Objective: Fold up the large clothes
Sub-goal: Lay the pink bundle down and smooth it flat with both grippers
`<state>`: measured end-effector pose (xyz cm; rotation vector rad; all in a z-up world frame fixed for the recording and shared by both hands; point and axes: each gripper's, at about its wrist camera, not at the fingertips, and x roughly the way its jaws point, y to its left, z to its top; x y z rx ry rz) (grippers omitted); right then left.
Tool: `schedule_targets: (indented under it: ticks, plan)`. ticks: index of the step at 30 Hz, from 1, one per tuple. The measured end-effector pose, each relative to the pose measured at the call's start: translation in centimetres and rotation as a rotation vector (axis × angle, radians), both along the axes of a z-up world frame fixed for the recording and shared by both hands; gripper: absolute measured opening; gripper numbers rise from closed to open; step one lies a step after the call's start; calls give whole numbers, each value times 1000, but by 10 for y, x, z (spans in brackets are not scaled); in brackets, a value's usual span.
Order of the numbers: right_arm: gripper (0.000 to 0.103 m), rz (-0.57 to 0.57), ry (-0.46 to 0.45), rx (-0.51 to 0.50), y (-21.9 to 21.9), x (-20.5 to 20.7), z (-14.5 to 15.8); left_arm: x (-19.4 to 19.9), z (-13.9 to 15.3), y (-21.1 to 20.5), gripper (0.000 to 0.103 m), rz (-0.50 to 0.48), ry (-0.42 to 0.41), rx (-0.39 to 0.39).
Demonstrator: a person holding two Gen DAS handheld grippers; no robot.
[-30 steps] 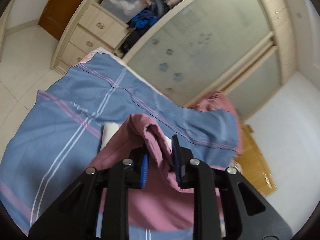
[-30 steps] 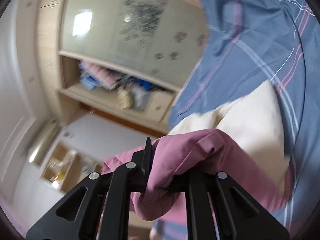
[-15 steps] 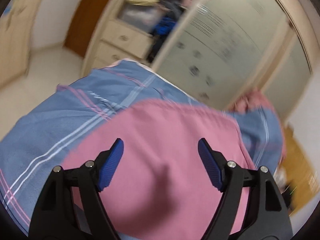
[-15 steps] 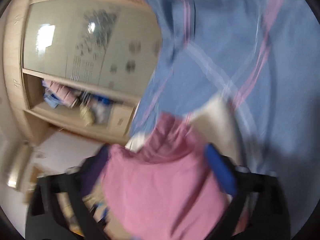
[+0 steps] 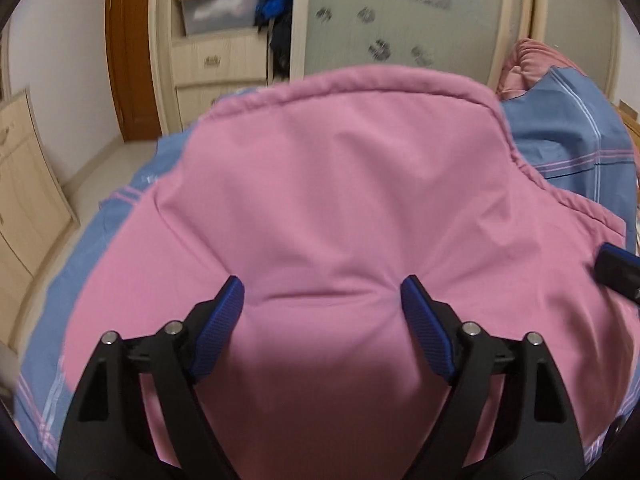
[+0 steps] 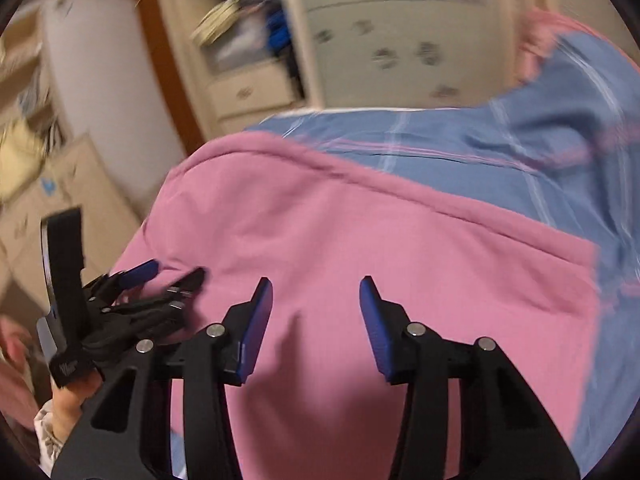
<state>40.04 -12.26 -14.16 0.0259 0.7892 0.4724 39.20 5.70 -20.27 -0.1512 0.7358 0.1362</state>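
Covering the blue bedsheet [image 5: 568, 136], pink garment [image 5: 340, 200] lies under both empty grippers (left [image 5: 322, 300] opening, right [image 6: 316, 300] closing).

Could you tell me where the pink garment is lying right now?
The pink garment lies spread flat on the blue plaid bedsheet, filling the middle of both wrist views, in front of the wardrobe.

We saw a plain pink fabric garment [image 5: 340, 200] on a blue bedsheet [image 6: 460, 148] striped white and pink; our gripper pads [image 5: 224, 320] were blue.
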Motion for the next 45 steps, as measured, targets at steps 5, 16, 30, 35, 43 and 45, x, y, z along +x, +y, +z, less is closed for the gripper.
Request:
schedule_targets:
  ticks: [5, 16, 30, 35, 43, 45]
  plan:
    - [46, 0, 23, -147, 56, 34, -29, 5, -4, 4, 87, 10, 14, 19]
    - [46, -84, 34, -112, 38, 52, -52, 9, -14, 3, 87, -12, 28, 36]
    - [43, -468, 106, -207, -120, 61, -78, 6, -14, 15, 88, 2, 43, -10]
    - [44, -421, 138, -40, -109, 45, -46, -15, 10, 24, 84, 15, 0, -67]
    - [45, -64, 85, -77, 40, 45, -1, -34, -2, 50, 86, 89, 56, -99]
    - [45, -44, 89, -157, 74, 62, -11, -38, -7, 53, 86, 95, 67, -93]
